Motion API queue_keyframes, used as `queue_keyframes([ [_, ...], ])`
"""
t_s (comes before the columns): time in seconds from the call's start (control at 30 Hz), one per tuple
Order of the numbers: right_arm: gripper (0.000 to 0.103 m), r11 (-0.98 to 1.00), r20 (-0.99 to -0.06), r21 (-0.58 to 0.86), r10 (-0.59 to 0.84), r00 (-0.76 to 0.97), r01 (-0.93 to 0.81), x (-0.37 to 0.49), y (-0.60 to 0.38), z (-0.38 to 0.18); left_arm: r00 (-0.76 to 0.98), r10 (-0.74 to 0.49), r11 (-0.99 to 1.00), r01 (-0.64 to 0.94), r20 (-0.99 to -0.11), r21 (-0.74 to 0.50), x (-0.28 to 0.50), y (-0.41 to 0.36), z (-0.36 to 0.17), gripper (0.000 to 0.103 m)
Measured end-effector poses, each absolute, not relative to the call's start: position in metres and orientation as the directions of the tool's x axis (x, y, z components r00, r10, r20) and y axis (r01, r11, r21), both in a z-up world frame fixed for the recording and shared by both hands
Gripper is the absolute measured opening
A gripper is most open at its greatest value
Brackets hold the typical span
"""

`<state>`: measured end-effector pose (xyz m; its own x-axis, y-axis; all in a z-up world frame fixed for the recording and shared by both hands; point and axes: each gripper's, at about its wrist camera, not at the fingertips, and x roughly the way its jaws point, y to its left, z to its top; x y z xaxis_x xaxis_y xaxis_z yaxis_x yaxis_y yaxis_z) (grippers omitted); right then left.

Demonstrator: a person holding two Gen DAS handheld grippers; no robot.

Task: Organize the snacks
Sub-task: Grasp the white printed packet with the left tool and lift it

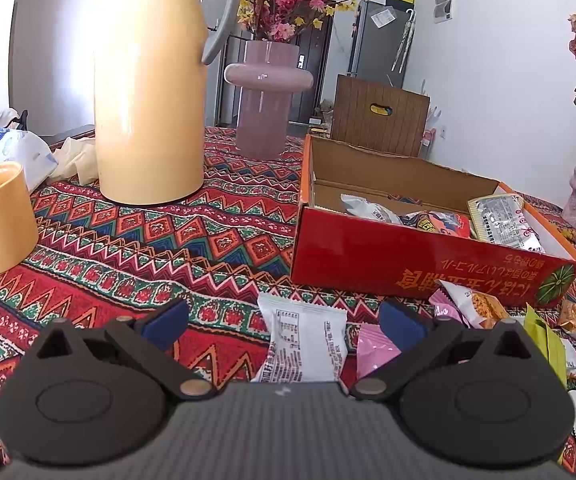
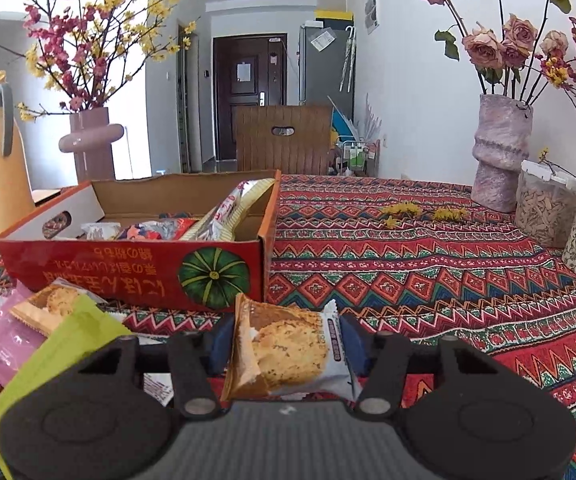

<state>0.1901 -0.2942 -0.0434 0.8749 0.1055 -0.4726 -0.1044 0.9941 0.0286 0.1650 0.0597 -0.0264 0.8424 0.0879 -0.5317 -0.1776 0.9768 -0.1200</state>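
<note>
lying over all the table, red zigzag-patterned cloth (image 2: 428,264). holding wide apart over white printed snack packet (image 1: 303,340), left gripper (image 1: 284,322), gripping nothing. pinching biscuit-picture snack packet (image 2: 288,354), right gripper (image 2: 286,350), just before open red cardboard box (image 2: 136,270).

The table wears a woven cloth (image 2: 428,264), matt, with a close zigzag pattern. The red box (image 1: 408,260) is cardboard, printed and faintly shiny outside, raw brown and dull inside. The snack packets are thin crinkled plastic film: a glossy white packet (image 1: 302,340) near the table's front edge, and a shiny biscuit packet (image 2: 288,350). The yellow flask (image 1: 148,92) looks smooth and satin, its handle grey plastic. The pink vase (image 1: 266,100) is glossy; the mottled vase (image 2: 500,152) looks rough and matt
</note>
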Motion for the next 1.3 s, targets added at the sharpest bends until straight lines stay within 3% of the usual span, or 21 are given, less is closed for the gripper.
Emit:
queue_keyframes([
  [0.23,0.055,0.991,-0.415,0.074,0.133,0.900,-0.112,0.185,-0.276,-0.037,0.839,0.093,0.977,-0.180,-0.536,-0.113,0.166,0.060,-0.027,0.103],
  [0.4,0.055,0.990,-0.427,0.094,0.134,0.894,-0.103,0.190,-0.276,-0.042,0.829,0.106,0.977,-0.189,-0.549,-0.096,0.168,0.059,-0.028,0.103],
  [0.73,0.056,0.986,-0.423,0.141,0.145,0.895,-0.093,0.189,-0.284,-0.047,0.753,0.186,0.978,-0.204,-0.631,0.044,0.182,0.051,-0.031,0.103],
  [0.97,0.056,0.984,-0.419,0.153,0.152,0.895,-0.095,0.189,-0.286,-0.047,0.728,0.181,0.982,-0.171,-0.661,0.080,0.189,0.042,-0.034,0.096],
  [1.23,0.056,0.982,-0.415,0.162,0.161,0.896,-0.102,0.188,-0.287,-0.047,0.706,0.151,0.988,-0.130,-0.692,0.083,0.200,0.034,-0.040,0.069],
  [1.3,0.056,0.982,-0.416,0.160,0.163,0.895,-0.104,0.188,-0.286,-0.047,0.713,0.113,0.993,-0.105,-0.692,0.054,0.199,0.033,-0.039,0.049],
])
